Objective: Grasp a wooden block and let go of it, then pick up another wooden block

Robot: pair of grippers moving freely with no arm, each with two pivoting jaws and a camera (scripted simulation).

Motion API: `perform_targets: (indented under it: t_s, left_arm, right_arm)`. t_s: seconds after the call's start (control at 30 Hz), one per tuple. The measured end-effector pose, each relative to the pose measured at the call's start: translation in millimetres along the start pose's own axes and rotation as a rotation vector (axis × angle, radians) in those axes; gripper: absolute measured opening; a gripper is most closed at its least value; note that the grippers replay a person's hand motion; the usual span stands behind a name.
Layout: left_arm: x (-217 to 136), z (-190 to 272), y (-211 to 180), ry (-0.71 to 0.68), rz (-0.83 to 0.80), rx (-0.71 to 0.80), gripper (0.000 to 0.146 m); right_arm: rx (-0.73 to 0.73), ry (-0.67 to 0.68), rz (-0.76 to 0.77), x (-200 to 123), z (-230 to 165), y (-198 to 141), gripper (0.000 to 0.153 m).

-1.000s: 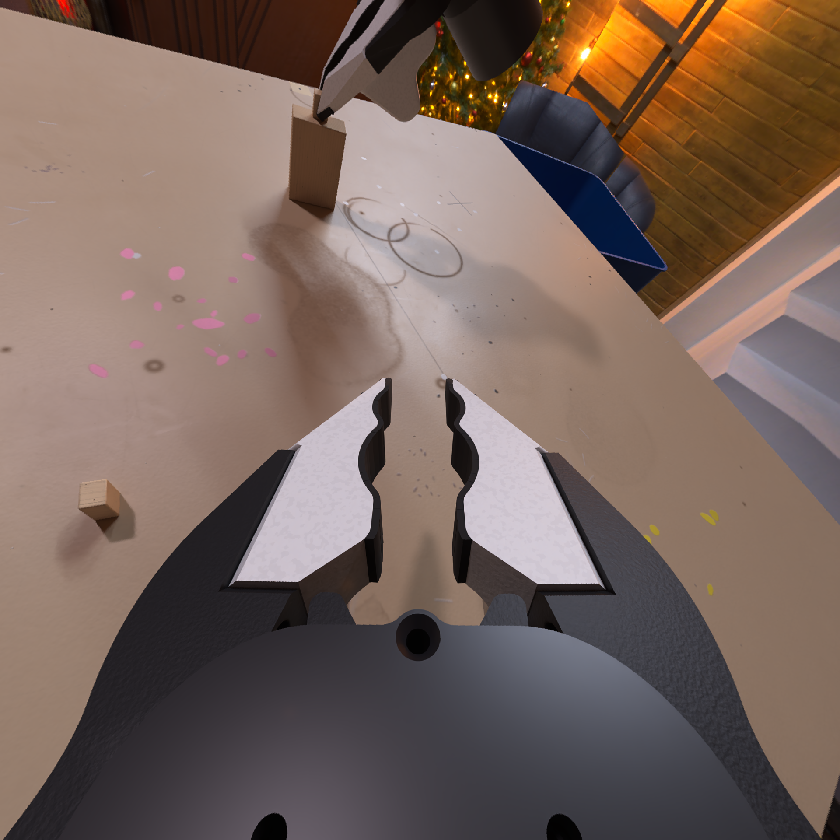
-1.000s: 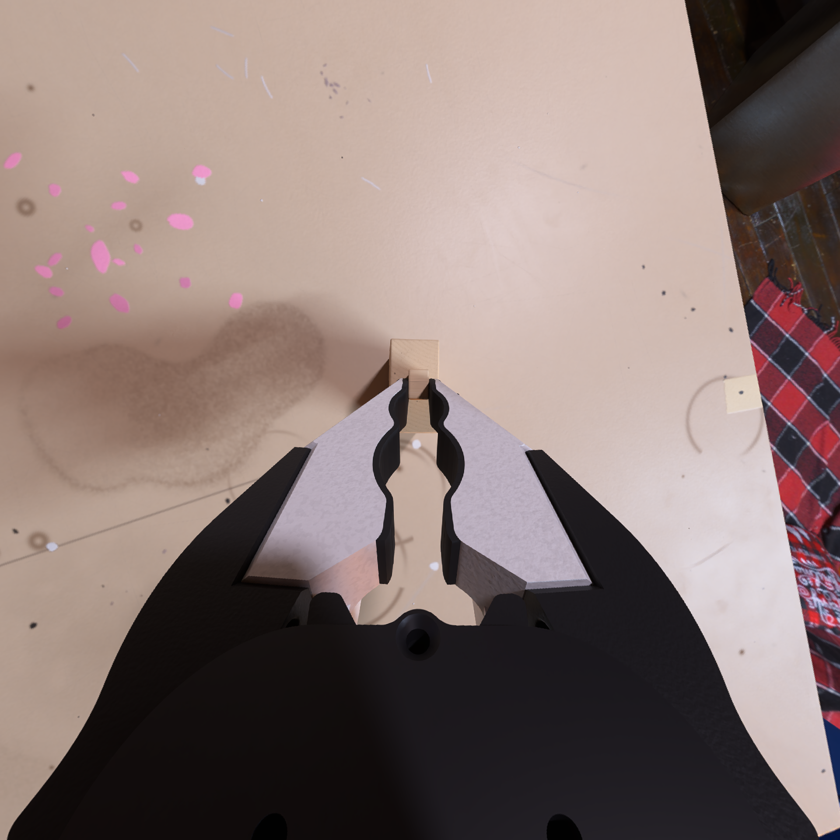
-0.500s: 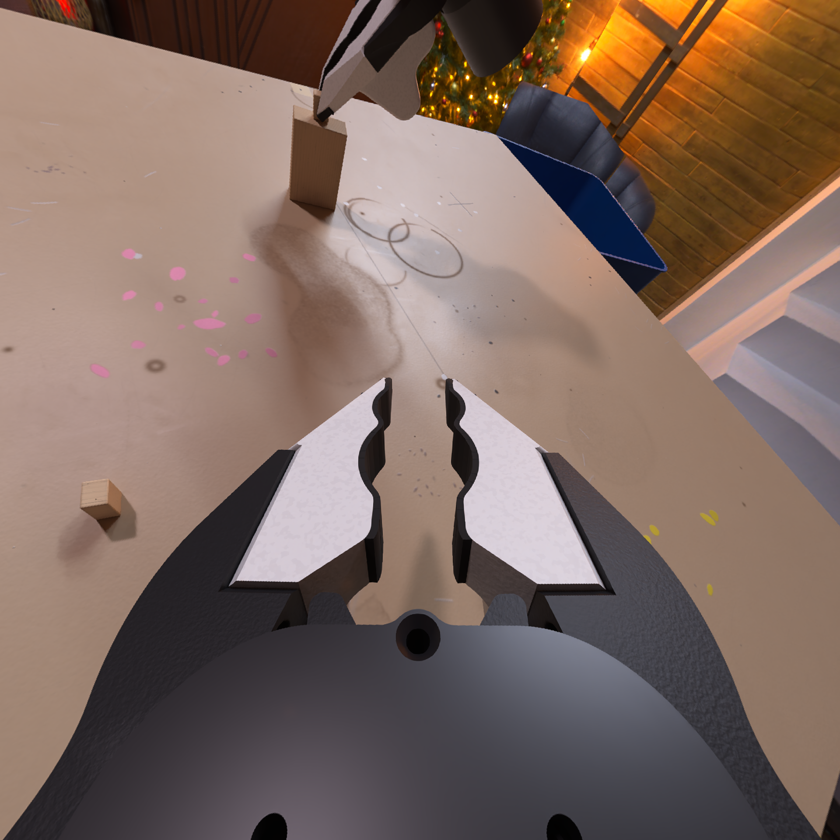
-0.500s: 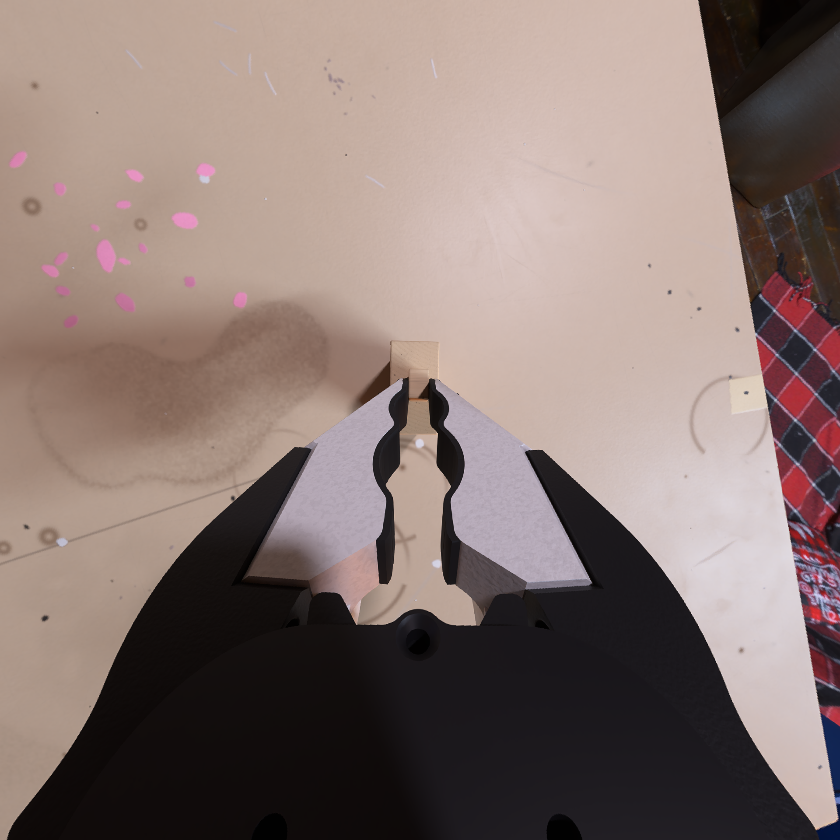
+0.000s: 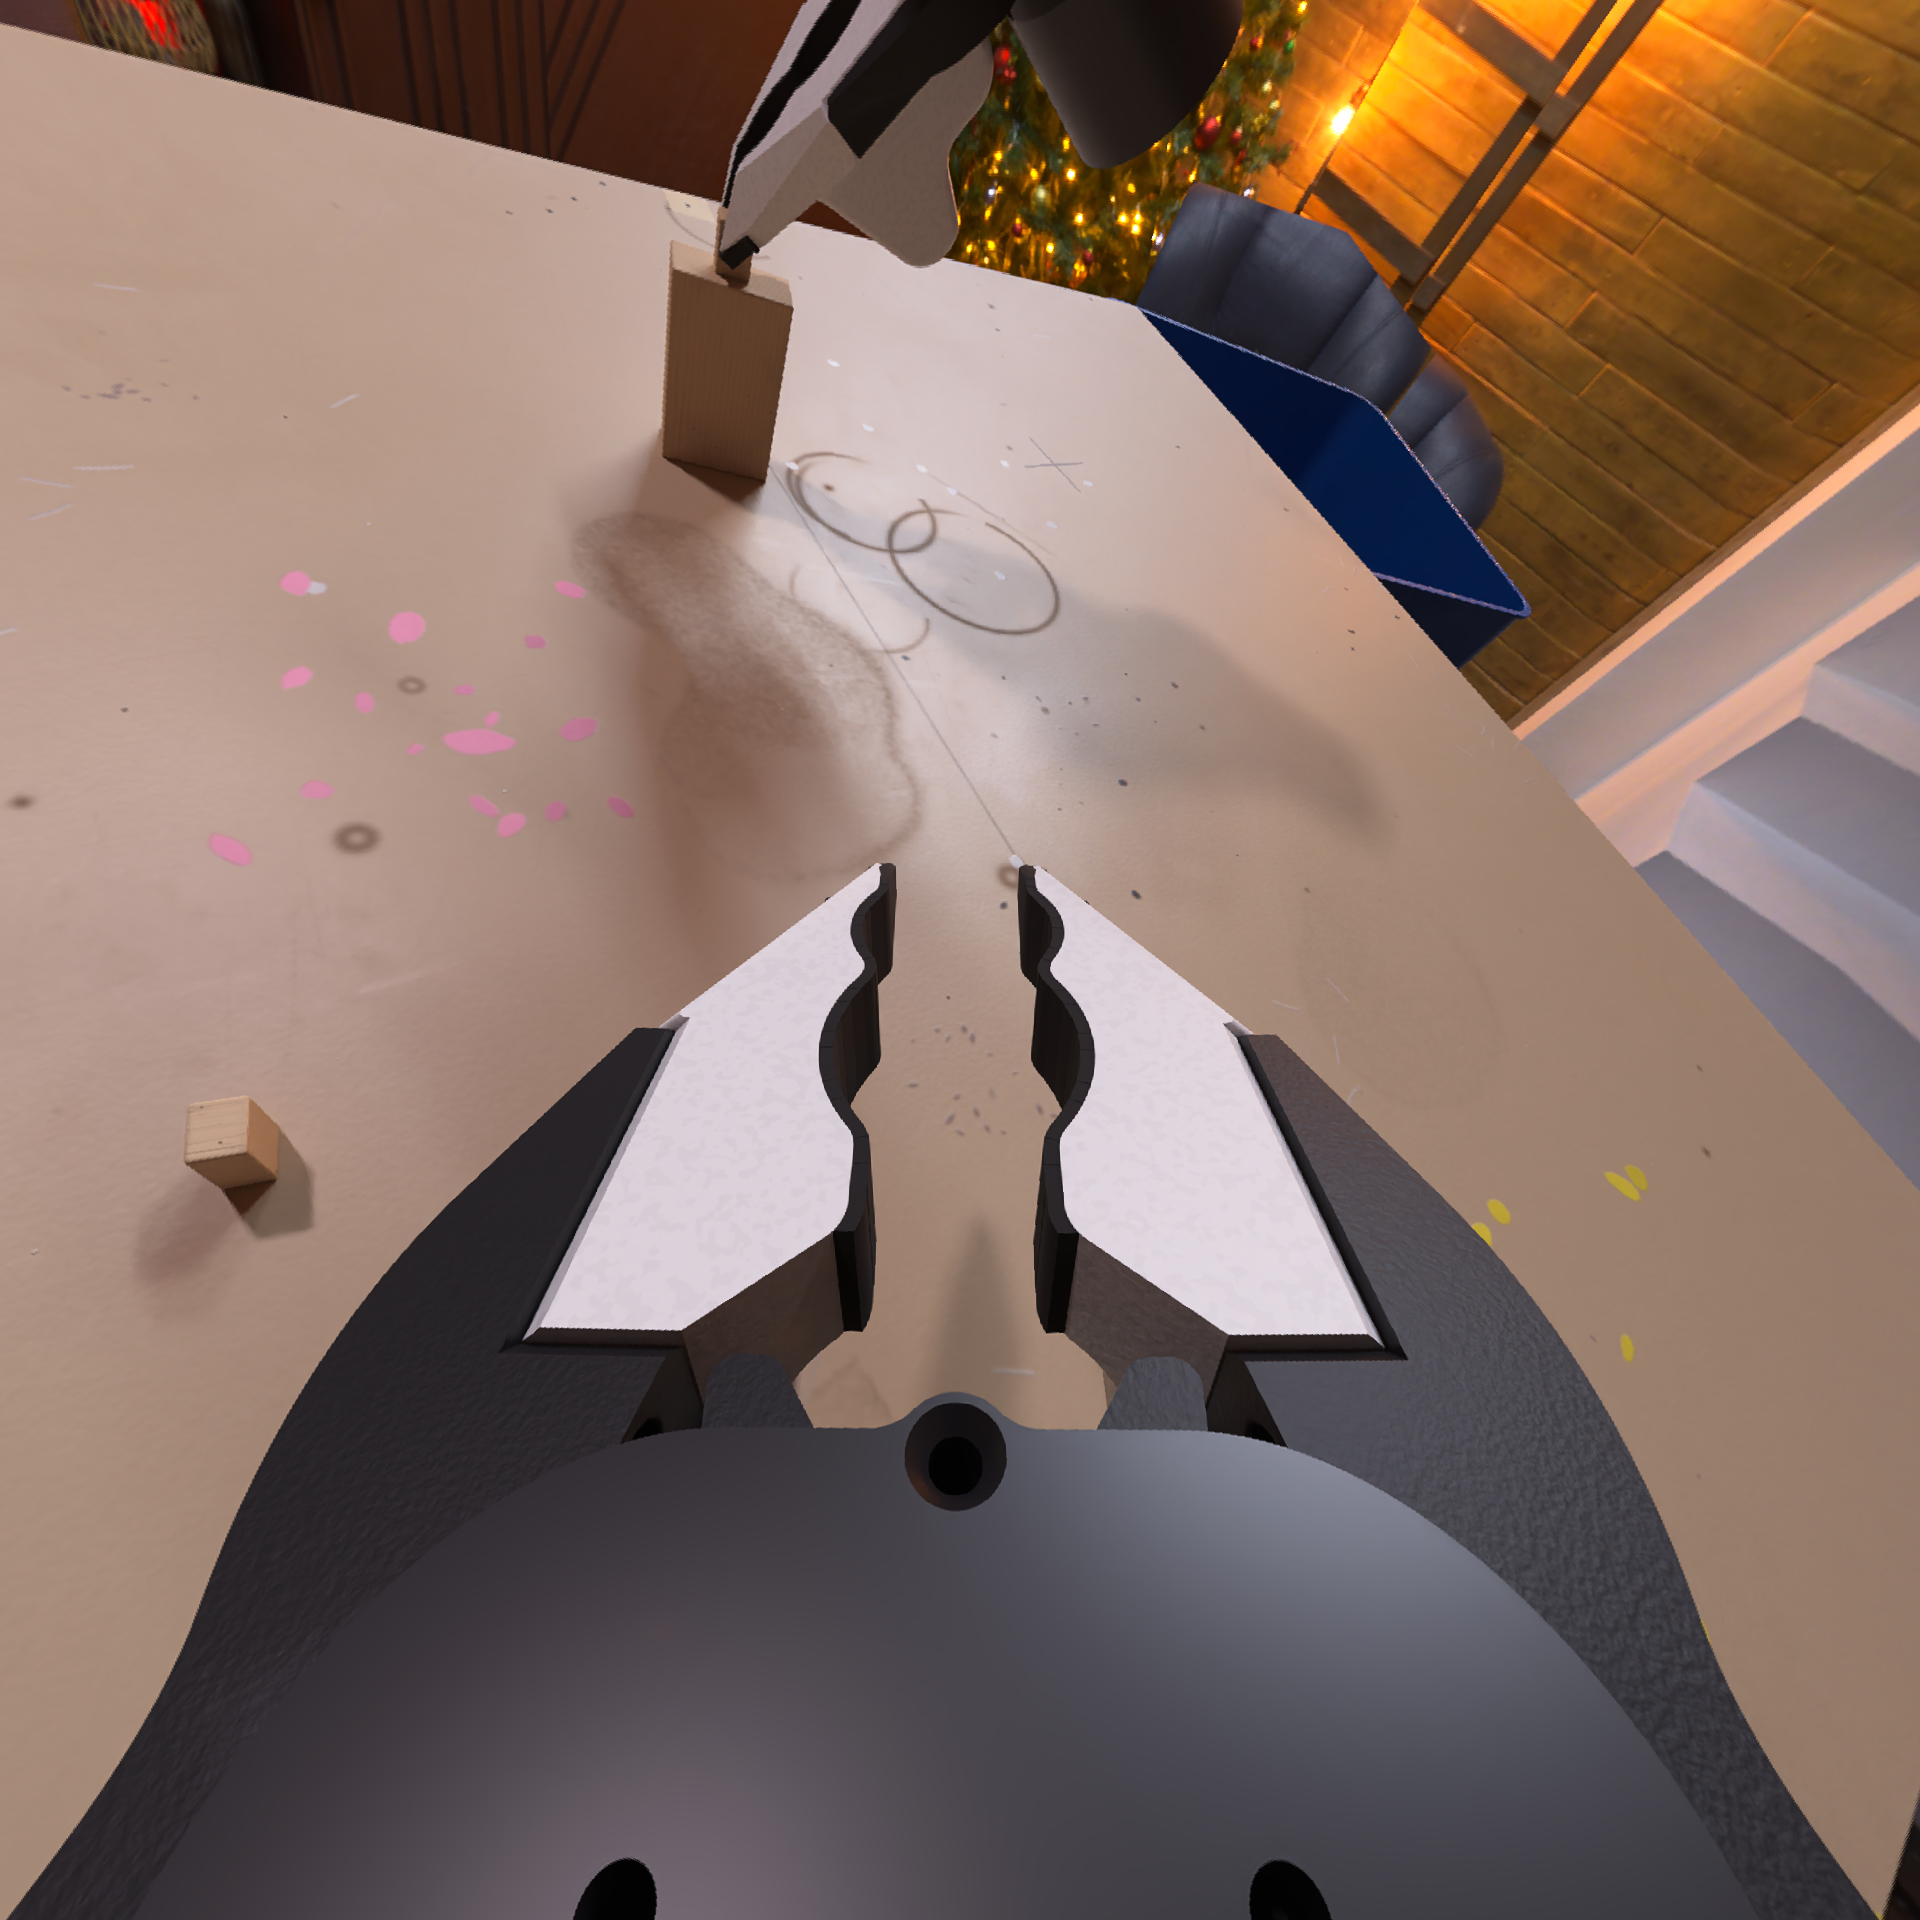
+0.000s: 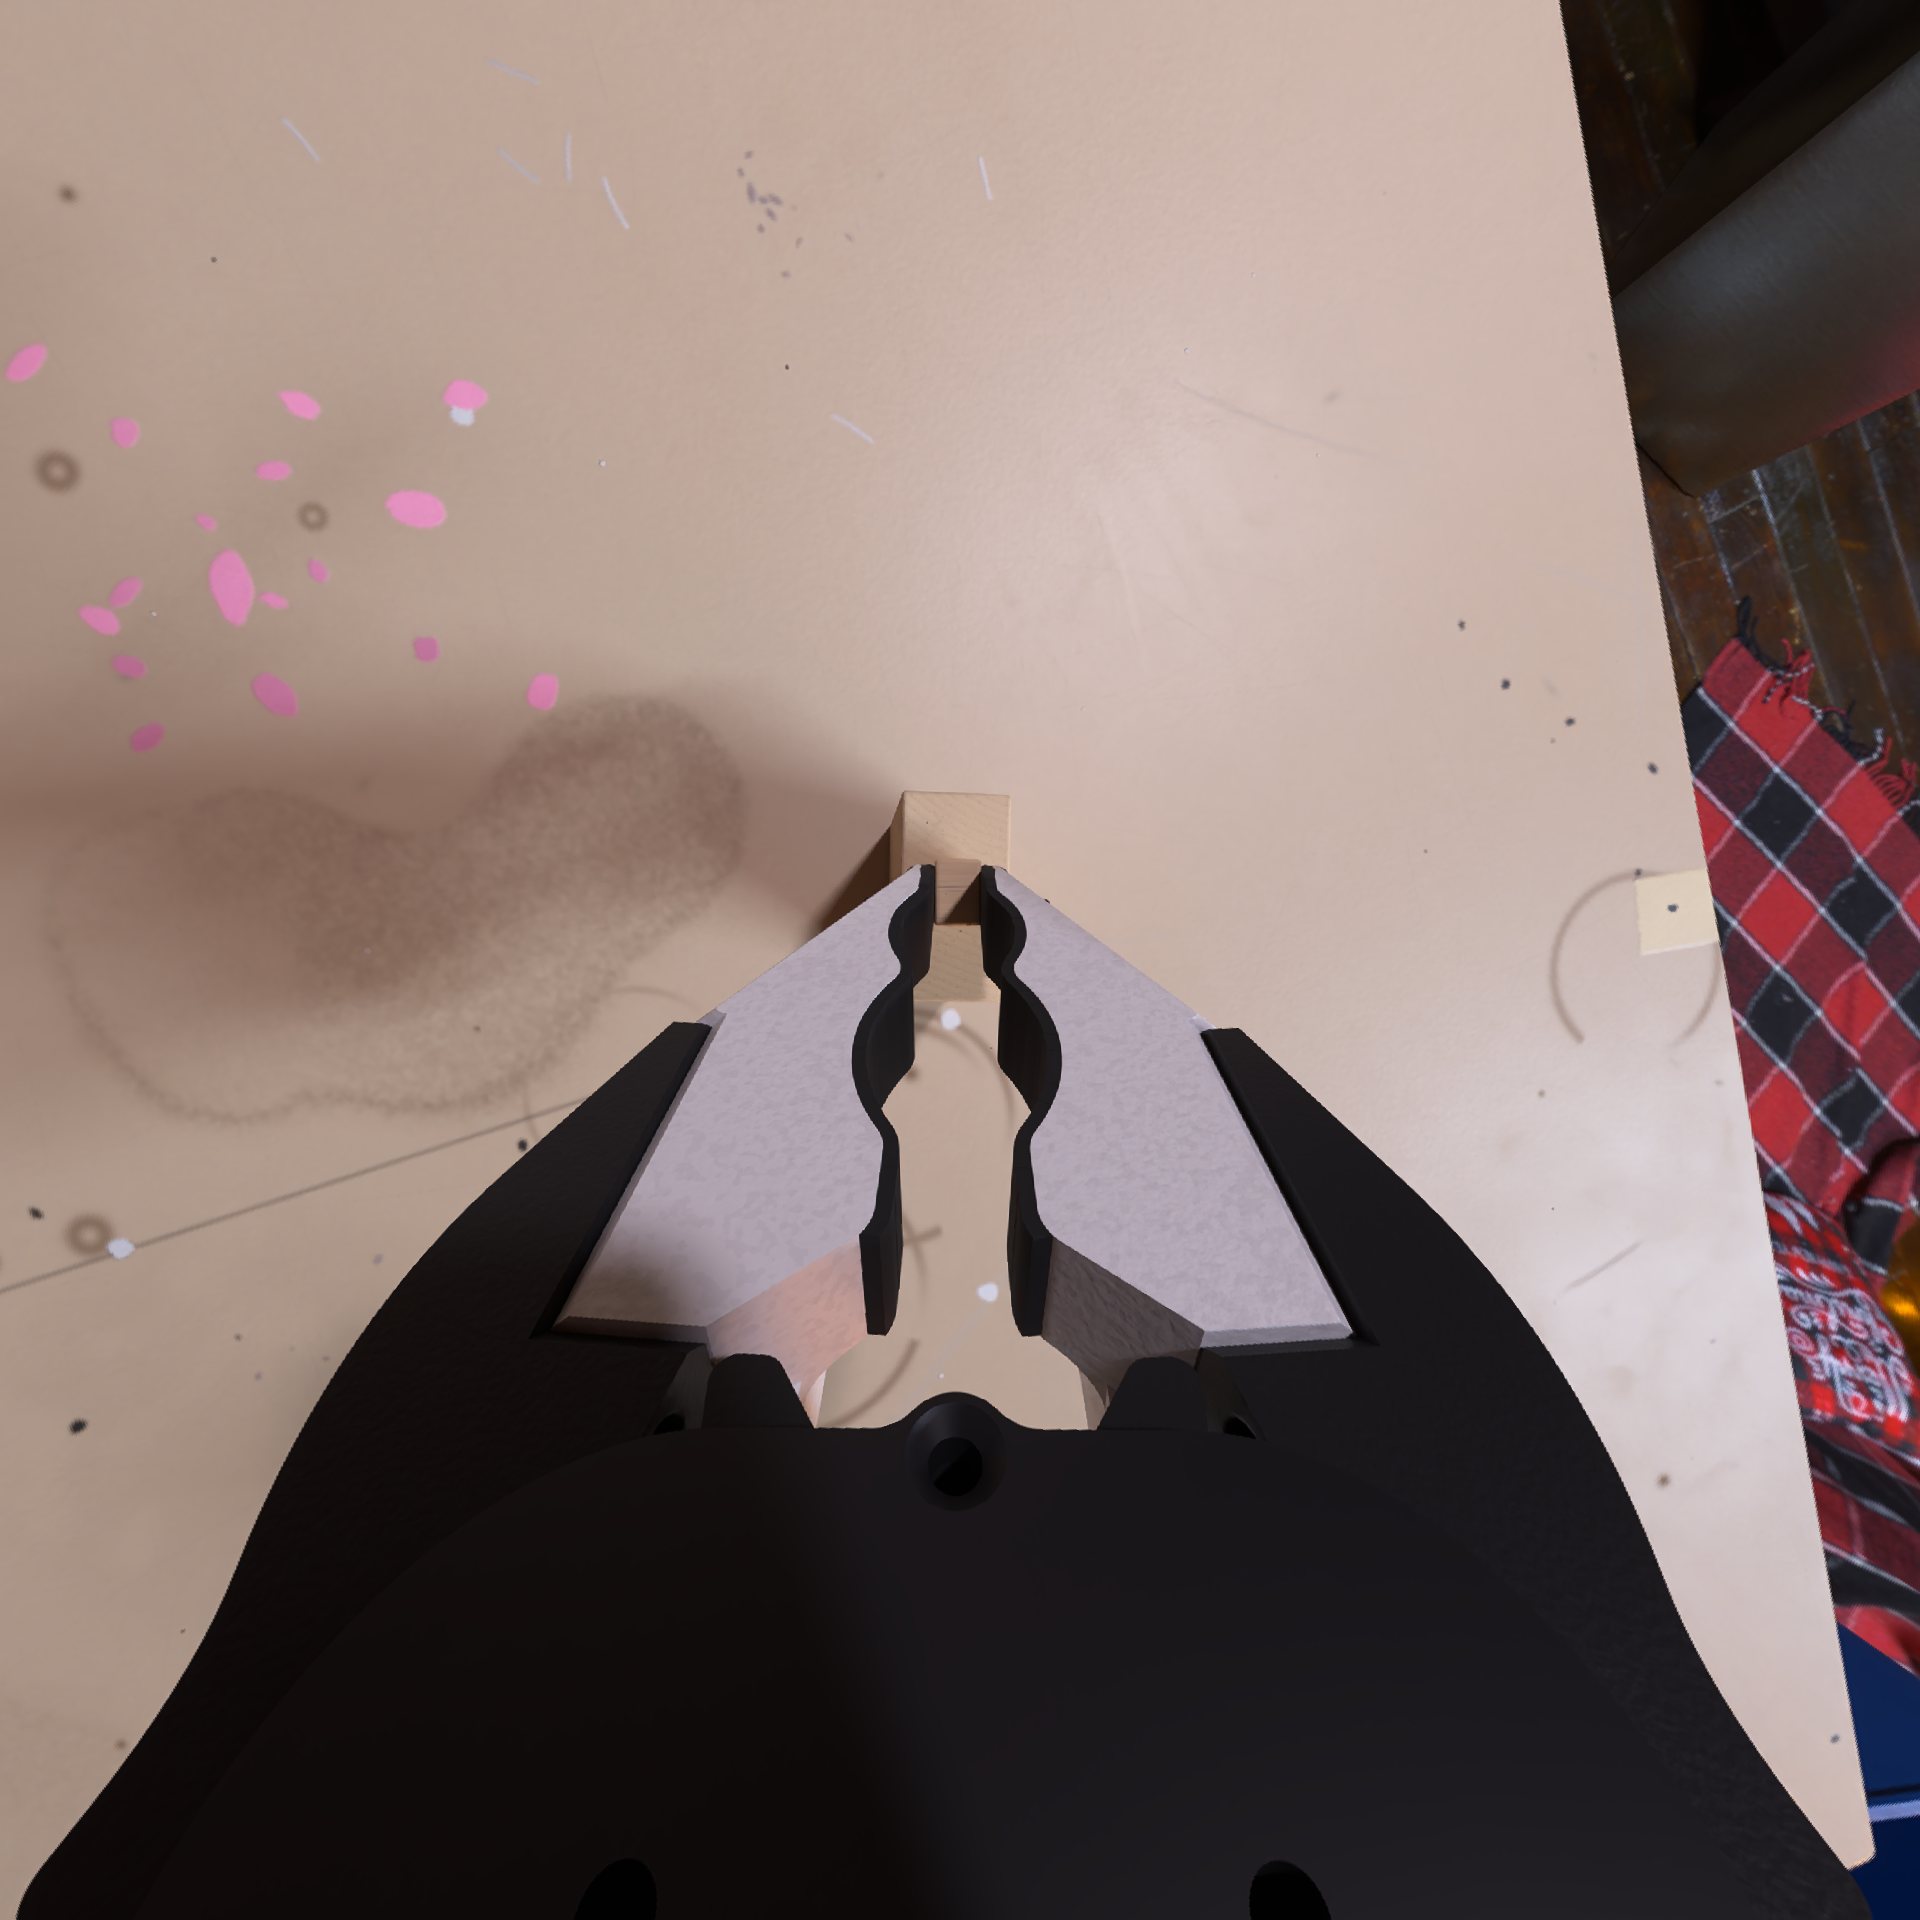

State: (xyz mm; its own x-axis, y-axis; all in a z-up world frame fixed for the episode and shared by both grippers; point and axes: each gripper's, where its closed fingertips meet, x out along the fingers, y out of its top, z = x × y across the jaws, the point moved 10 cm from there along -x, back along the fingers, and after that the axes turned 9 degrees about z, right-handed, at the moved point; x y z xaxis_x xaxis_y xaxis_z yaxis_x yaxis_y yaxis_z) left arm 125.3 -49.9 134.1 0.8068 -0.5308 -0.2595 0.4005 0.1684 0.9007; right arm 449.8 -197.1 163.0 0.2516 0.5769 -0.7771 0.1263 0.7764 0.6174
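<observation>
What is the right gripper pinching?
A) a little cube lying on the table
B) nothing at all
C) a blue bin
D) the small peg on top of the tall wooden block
D: the right gripper has its tips closed on the small peg on top of the tall wooden block, which stands upright on the table; the little cube sits alone, far from it.

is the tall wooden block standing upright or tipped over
Upright. The tall wooden block stands on end on the table, the right claw shut on its narrow top.
</observation>
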Motion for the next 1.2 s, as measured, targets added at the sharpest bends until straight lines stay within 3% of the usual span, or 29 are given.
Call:
perform_targets:
  t_s: [0.37,0.5,0.6,0.7,0.83,1.03,1.2]
  left_arm:
    - [-2,-3,-1,0.035,-0.007,0.016,0.024]
    - [-9,-10,-1,0.14,-0.035,0.08,0.03]
    - [-21,-23,-2,0.256,-0.096,0.122,0.038]
    - [-31,-37,-5,0.312,-0.142,0.094,0.048]
    - [-34,-57,-12,0.411,-0.216,0.056,0.051]
    - [-17,-77,-11,0.543,-0.262,0.117,0.05]
    - [-7,-84,-15,0.577,-0.323,0.154,0.045]
  right_arm:
    - [-0.012,-0.003,-0.01,-1,-2,1,0.008]
    - [-0.008,-0.031,0.029,-16,-2,-1,0.024]
    - [-0.017,-0.098,0.145,-44,-8,-8,0.025]
    - [0.014,-0.116,0.338,-71,-33,-28,0.025]
    - [0.063,-0.016,0.566,-80,-95,-74,0.024]
    - [0.105,0.177,0.634,-68,-170,-138,0.022]
    - [0.096,0.28,0.653,-71,-180,-136,0.022]
